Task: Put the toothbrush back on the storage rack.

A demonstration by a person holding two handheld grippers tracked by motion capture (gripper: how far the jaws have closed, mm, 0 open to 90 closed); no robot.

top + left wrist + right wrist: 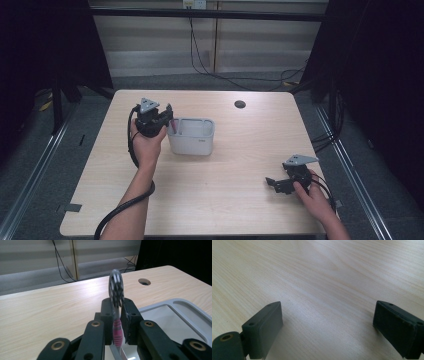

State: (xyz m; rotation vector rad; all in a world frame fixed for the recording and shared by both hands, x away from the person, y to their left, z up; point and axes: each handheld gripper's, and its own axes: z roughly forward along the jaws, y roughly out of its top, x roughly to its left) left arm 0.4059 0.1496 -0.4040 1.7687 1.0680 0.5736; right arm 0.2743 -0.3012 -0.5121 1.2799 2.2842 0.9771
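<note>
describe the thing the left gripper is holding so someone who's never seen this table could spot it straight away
Start at the pale wooden table and find the grey bin near its middle. At the bin's left edge, the left gripper is shut on a toothbrush, its head standing up above the jaws. Its pink ribbed handle sets it apart: everything else nearby is grey, black or wood.

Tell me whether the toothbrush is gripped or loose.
Gripped: the left hand-held gripper is clamped on the toothbrush, bristle head upright above the grey holder.
</note>
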